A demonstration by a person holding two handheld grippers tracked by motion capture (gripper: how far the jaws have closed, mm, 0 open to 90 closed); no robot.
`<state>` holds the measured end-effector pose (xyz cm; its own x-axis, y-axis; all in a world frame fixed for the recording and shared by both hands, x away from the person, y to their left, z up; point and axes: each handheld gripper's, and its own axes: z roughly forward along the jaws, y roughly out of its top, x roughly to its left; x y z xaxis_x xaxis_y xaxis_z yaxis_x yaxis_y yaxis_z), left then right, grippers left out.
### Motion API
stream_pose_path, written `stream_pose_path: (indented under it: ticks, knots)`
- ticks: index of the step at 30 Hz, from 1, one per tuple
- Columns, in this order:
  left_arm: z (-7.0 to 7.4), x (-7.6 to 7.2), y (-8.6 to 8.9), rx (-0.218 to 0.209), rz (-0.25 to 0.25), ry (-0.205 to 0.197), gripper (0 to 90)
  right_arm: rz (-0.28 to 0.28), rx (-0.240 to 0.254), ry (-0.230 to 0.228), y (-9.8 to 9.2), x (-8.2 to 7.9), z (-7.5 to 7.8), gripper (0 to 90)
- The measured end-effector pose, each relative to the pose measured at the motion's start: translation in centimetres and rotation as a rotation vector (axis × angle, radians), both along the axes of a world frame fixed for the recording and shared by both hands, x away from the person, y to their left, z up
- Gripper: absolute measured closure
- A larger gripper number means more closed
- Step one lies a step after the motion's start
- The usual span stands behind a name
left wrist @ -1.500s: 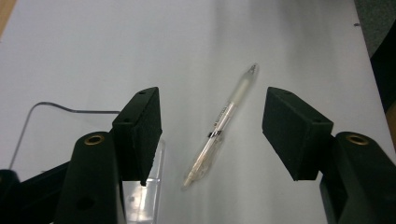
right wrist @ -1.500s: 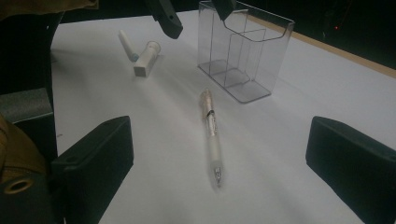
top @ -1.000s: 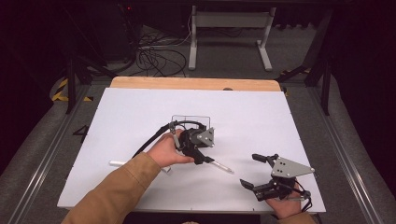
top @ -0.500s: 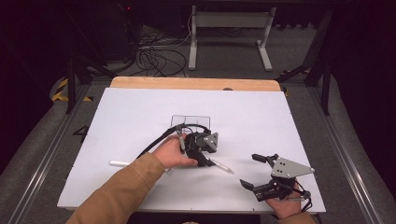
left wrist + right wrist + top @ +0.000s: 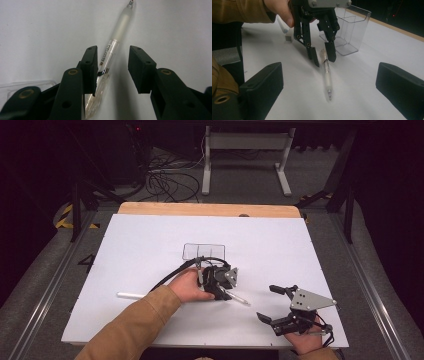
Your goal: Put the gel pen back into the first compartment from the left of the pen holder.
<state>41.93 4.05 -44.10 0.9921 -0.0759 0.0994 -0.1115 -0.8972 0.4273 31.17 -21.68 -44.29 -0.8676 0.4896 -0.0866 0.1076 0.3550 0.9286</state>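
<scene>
A clear-barrelled pen (image 5: 240,298) (image 5: 120,30) (image 5: 327,80) lies flat on the white table, tip toward the near right. My left gripper (image 5: 224,292) (image 5: 113,50) (image 5: 323,60) points down over the pen's rear half, with the barrel between its fingers. Its jaws have just been closing. One pad sits right against the barrel and a gap remains at the other, so the gripper is open. My right gripper (image 5: 266,302) (image 5: 329,70) rests at the near right, open wide with nothing in it, facing the pen.
A clear plastic two-compartment box (image 5: 202,251) (image 5: 352,30) (image 5: 25,86) stands just behind the left gripper. A second white pen (image 5: 131,295) (image 5: 282,27) lies to the left of the left hand. The table's wooden far edge (image 5: 210,209) runs behind.
My left gripper has sunk onto the pen and its jaws have narrowed around the barrel. The right gripper has stayed where it was.
</scene>
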Motion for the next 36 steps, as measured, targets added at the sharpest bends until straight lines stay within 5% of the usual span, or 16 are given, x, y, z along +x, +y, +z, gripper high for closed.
stream_pose_path:
  ticks: [6, 18, 31, 36]
  knots:
    - [-0.3, 0.1, -0.5, 0.020, -0.038, -0.019, 72.3, 0.003, 0.000, 0.000, 0.0, 0.0, 0.0, 7.9]
    - [-0.5, 0.2, -1.1, 0.072, -0.138, -0.073, 76.6, 0.008, -0.002, 0.001, 0.0, 0.0, -0.1, 7.8]
    - [-0.1, -0.1, -1.1, 0.092, -0.142, -0.075, 79.2, 0.012, -0.002, 0.006, 0.1, 0.0, -0.1, 7.4]
    - [0.8, -0.2, -0.7, 0.058, -0.129, -0.071, 79.2, 0.013, 0.000, 0.000, 0.0, 0.0, -0.1, 7.4]
